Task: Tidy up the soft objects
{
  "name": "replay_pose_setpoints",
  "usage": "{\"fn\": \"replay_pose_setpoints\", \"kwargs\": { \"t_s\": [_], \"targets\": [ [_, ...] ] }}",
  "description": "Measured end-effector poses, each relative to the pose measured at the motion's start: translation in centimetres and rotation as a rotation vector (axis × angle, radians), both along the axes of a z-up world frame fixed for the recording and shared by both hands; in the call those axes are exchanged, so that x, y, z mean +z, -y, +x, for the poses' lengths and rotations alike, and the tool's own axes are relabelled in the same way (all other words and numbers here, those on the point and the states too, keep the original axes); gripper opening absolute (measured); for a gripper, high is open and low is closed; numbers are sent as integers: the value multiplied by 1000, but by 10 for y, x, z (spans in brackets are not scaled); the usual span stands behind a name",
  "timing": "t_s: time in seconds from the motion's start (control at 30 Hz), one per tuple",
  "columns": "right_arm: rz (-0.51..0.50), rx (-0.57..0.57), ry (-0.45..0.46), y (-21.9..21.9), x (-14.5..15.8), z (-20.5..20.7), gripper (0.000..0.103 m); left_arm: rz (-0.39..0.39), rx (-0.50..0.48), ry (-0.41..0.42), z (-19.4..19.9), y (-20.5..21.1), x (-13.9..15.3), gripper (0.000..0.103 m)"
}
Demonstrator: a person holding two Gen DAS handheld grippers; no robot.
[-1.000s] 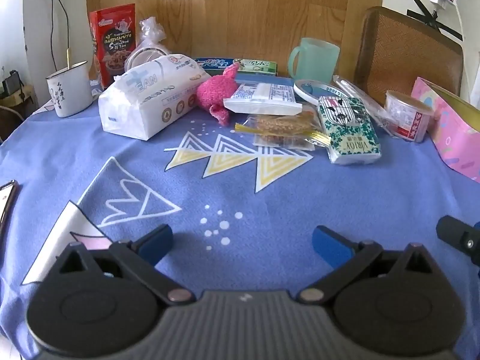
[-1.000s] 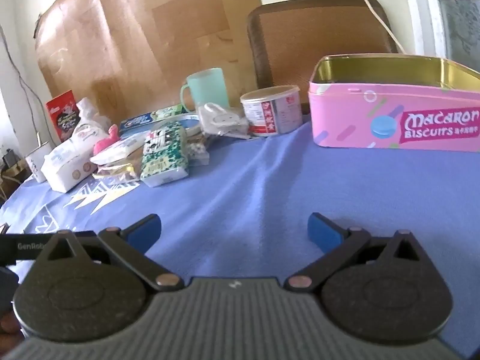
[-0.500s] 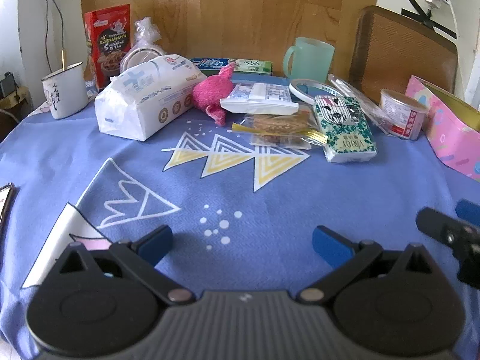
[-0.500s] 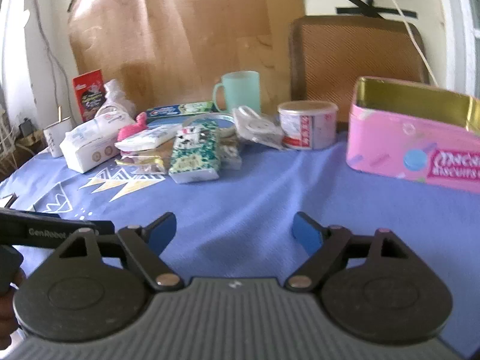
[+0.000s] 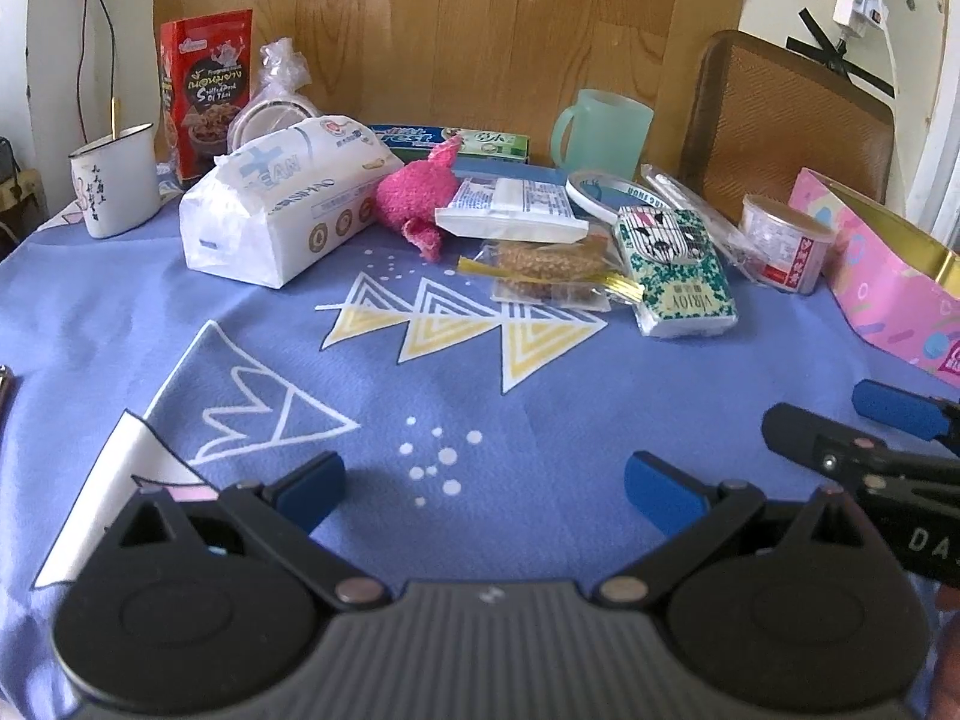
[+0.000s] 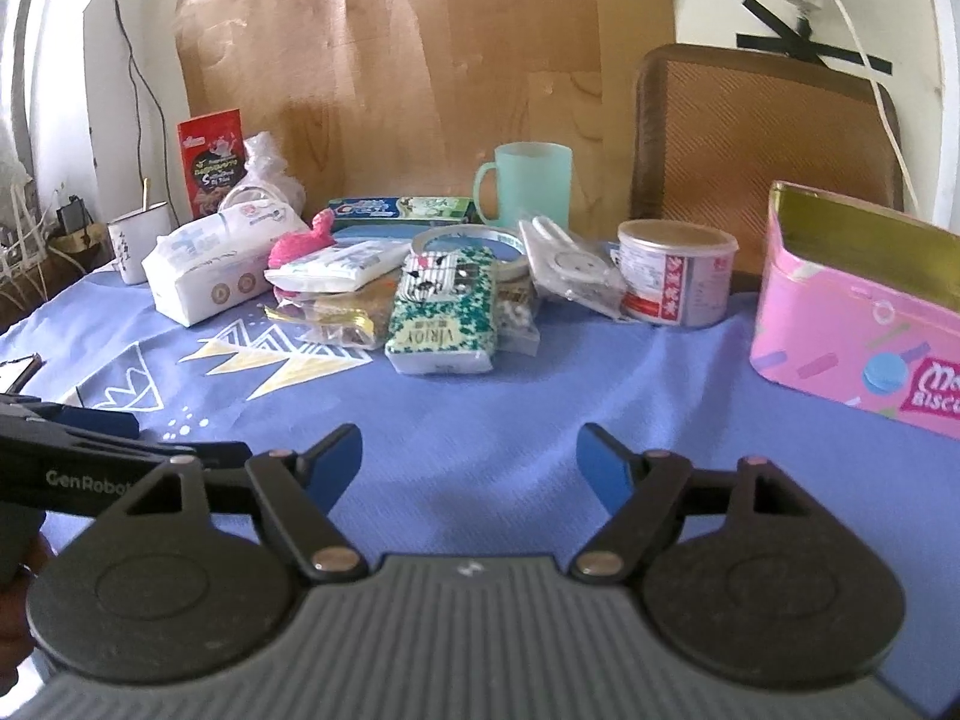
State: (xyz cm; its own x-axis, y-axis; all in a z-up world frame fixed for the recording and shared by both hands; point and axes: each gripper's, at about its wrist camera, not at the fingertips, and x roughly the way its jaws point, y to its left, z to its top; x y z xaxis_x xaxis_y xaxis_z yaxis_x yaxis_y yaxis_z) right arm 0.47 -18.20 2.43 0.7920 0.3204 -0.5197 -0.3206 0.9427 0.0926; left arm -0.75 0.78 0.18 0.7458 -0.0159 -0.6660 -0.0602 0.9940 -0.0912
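Observation:
A pink plush toy (image 5: 417, 204) lies at the back of the blue cloth, between a white tissue pack (image 5: 282, 210) and a flat white pouch (image 5: 516, 210). Right of them are a snack bag (image 5: 552, 273) and a green patterned tissue pack (image 5: 675, 270). The open pink biscuit tin (image 6: 852, 330) stands at the right. My left gripper (image 5: 485, 489) hovers open over bare cloth, well short of the pile. My right gripper (image 6: 471, 456) points at the green tissue pack (image 6: 444, 312) from a distance; its jaws are closing with nothing between them. Its fingers (image 5: 888, 411) show at the left wrist view's right edge.
A white enamel mug (image 5: 114, 180), a red snack bag (image 5: 207, 90), a toothpaste box (image 5: 450, 141), a green mug (image 5: 603, 129), a tape ring (image 5: 600, 192) and a can (image 5: 786, 243) line the back. A chair (image 5: 786, 120) stands behind. A phone (image 6: 18, 369) lies at the left edge.
My right gripper has moved left, further into the left wrist view, and rolled level; the tin slid to its right edge. Its jaws have narrowed a little. The left gripper held still.

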Motion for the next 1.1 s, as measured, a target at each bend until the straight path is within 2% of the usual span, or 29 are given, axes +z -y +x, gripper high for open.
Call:
{"fn": "replay_pose_setpoints", "kwargs": {
  "t_s": [0.13,0.37,0.47,0.67,0.9,1.1],
  "targets": [
    [-4,0,5,-4,2,3,81,-24,10,16,2,-7,3,103],
    [7,-23,7,-5,-1,5,80,60,40,122,8,-6,5,103],
    [16,-36,17,-5,-1,6,81,44,48,146,13,-9,3,103],
    [26,-35,24,-8,-2,14,81,2,70,168,12,-17,1,103],
    [49,-31,24,-8,-6,23,81,-19,111,157,12,-22,-2,103],
    [70,-10,42,-6,-5,19,81,27,117,170,10,-15,-1,103]
  ]
}}
